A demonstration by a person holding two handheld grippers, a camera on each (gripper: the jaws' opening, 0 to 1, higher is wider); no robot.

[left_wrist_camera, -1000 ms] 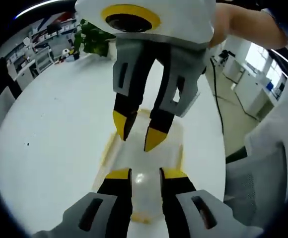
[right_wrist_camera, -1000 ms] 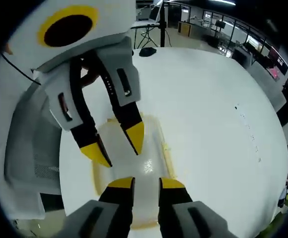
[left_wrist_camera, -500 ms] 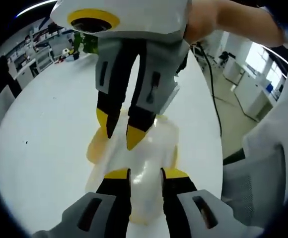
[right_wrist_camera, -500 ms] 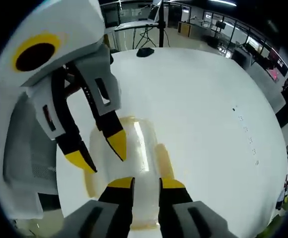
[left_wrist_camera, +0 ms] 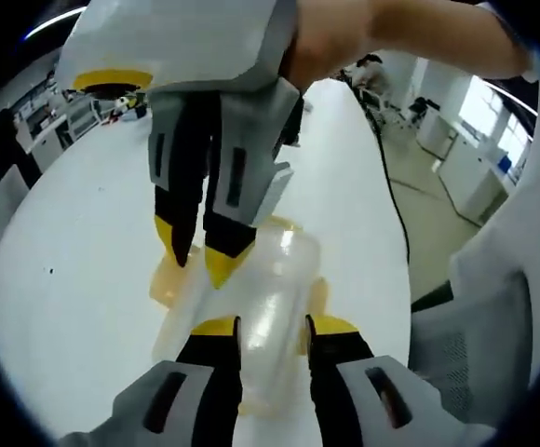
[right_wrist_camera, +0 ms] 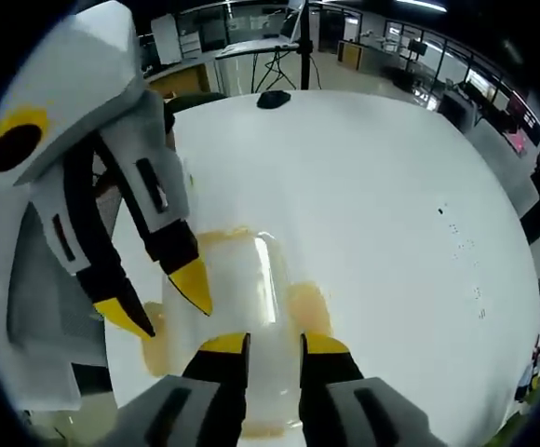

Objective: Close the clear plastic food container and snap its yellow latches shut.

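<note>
The clear plastic food container point(left_wrist_camera: 265, 307) lay on the white table point(left_wrist_camera: 74, 242), w/ yellow latches point(left_wrist_camera: 166, 284) showing at its sides. In the left gripper view the left gripper point(left_wrist_camera: 272, 328) stood w/ its 2 yellow-tipped jaws parted, 1 either side of the container's near end; whether they pinched it or just straddled it couldn't be told. The right gripper point(left_wrist_camera: 200, 256) came down from above in that view, jaws slightly apart, tips at the container's far-left edge; a person's hand point(left_wrist_camera: 344, 37) gripped its body, and a window and a black cable showed at right.

The right gripper view gave the container point(right_wrist_camera: 237, 307) from the opposite end, the right gripper point(right_wrist_camera: 271, 345) astride it, jaws apart. The left gripper point(right_wrist_camera: 158, 296) entered from the left, tips spread by the container's left side. Beyond lay the table point(right_wrist_camera: 363, 186), a small dark object at its far edge, and office desks behind.
</note>
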